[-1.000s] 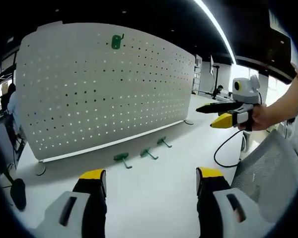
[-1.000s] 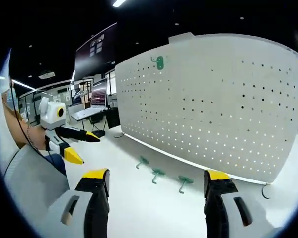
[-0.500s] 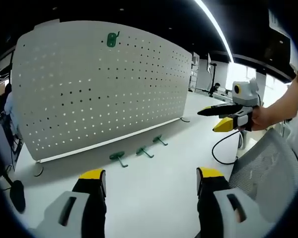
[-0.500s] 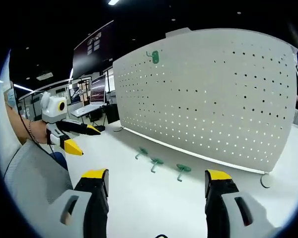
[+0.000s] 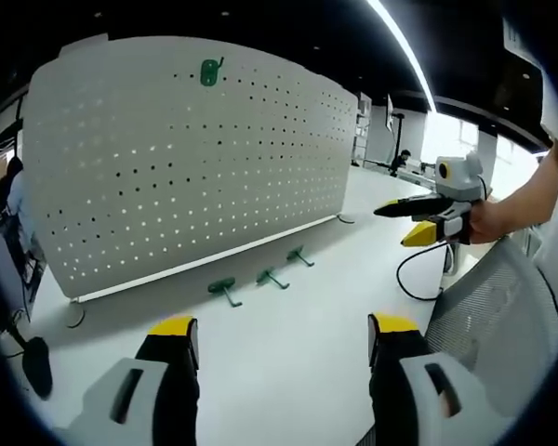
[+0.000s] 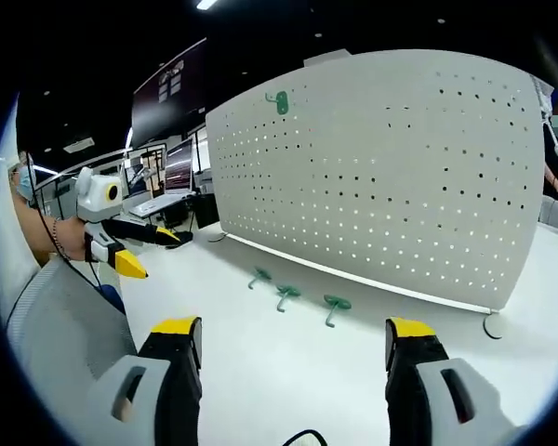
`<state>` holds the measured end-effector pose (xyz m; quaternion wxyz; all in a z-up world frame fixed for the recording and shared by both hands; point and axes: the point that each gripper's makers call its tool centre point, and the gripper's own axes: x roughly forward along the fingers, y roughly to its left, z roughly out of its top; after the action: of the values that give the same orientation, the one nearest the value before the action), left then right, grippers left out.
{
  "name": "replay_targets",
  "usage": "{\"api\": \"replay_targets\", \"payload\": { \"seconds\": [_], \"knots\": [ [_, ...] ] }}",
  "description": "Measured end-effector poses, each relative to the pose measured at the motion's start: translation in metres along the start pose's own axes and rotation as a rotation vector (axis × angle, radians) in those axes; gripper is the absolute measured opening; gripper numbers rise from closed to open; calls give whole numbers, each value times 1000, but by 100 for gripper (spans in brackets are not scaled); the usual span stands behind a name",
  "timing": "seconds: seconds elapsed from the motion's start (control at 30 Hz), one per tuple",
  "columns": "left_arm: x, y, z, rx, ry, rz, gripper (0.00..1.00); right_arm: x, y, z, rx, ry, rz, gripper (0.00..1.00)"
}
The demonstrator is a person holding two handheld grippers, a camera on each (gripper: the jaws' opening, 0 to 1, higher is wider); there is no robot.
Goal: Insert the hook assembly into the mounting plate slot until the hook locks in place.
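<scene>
While both jaws gape empty | pegboard (image 5: 186,158) hook (image 5: 210,72) mounted | cable (image 5: 411,279) in left view

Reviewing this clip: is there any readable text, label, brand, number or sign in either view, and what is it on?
No text can be read in either view.
The dark wall panel behind the pegboard carries pale marks in the right gripper view, too small and blurred to read.
The monitors on the far desks show bright screens, content unreadable.
The pegboard, the green hooks on the table and both grippers bear no legible lettering.
</scene>
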<state>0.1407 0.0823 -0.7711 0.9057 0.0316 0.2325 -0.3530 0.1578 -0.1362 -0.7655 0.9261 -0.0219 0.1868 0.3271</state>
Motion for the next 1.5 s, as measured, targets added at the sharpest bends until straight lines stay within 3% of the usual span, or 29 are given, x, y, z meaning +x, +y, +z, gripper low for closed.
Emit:
{"api": "replay_targets", "payload": {
  "seconds": [0.43, 0.93, 1.5],
  "knots": [
    [-12, 16, -8, -18, 17, 25, 77, -8, 0, -8, -1, 35, 1, 79],
    [-9, 14, -12, -24, 32, 11, 77, -10, 0, -13, 2, 58, 4, 78],
    [9, 26, -10, 69, 128, -44, 77, -6, 6, -19, -15, 86, 27, 77]
  ]
}}
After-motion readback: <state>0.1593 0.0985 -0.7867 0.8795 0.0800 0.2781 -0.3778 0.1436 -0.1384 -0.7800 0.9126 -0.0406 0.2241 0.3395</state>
